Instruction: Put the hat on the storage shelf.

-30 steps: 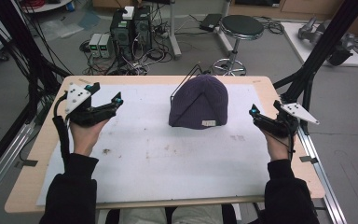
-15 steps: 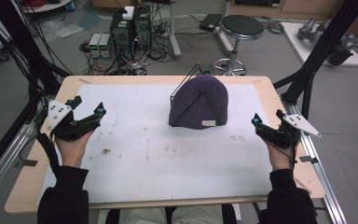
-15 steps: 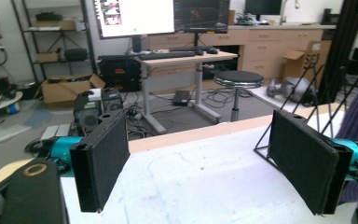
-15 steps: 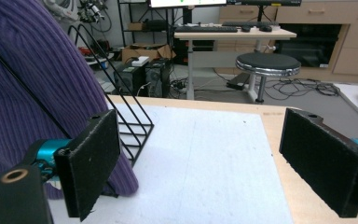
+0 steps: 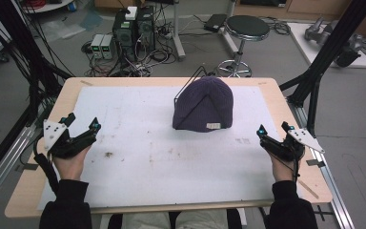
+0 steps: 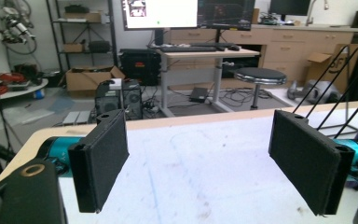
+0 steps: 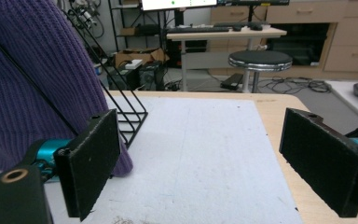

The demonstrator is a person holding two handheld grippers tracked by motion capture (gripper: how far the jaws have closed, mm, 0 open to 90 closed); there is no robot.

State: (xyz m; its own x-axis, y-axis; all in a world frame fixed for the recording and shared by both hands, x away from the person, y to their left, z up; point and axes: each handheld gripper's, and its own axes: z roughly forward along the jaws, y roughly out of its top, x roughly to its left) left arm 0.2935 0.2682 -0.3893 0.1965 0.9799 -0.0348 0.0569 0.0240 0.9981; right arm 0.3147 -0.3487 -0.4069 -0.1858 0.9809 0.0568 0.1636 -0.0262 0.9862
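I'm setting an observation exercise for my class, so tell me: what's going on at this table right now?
A person sits at a table with a two-jaw gripper in each hand. The left gripper and the right gripper both rest near the table's side edges, jaws open and holding nothing. Between them, toward the far side, a purple knit beanie is draped over a black wire stand. Neither gripper touches the beanie; the right one is nearer to it.
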